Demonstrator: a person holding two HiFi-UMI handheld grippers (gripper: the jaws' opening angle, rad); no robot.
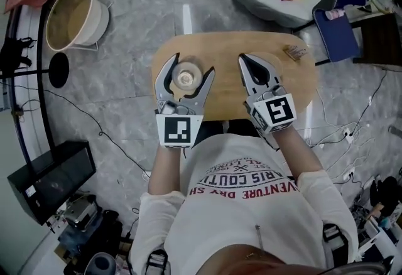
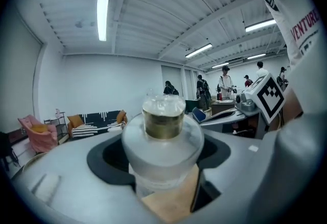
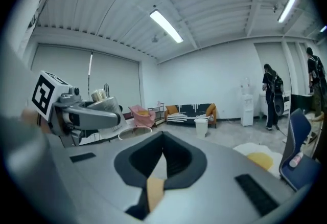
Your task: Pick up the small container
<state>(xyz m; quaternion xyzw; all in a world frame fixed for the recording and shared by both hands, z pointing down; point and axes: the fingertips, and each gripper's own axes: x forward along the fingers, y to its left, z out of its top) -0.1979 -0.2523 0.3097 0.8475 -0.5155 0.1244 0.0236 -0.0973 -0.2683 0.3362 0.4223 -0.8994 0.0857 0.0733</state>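
The left gripper (image 1: 191, 65) and the right gripper (image 1: 244, 59) are pale grey, with curved, tapering jaws lined in black. Behind each one's jaws sits a white cube bearing black square markers: the left cube (image 1: 176, 131) and the right cube (image 1: 277, 112). The person wears a white short-sleeved T-shirt (image 1: 251, 217) with red lettering.

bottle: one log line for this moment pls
left gripper: shut on bottle | right gripper: shut, empty | bottle: over table
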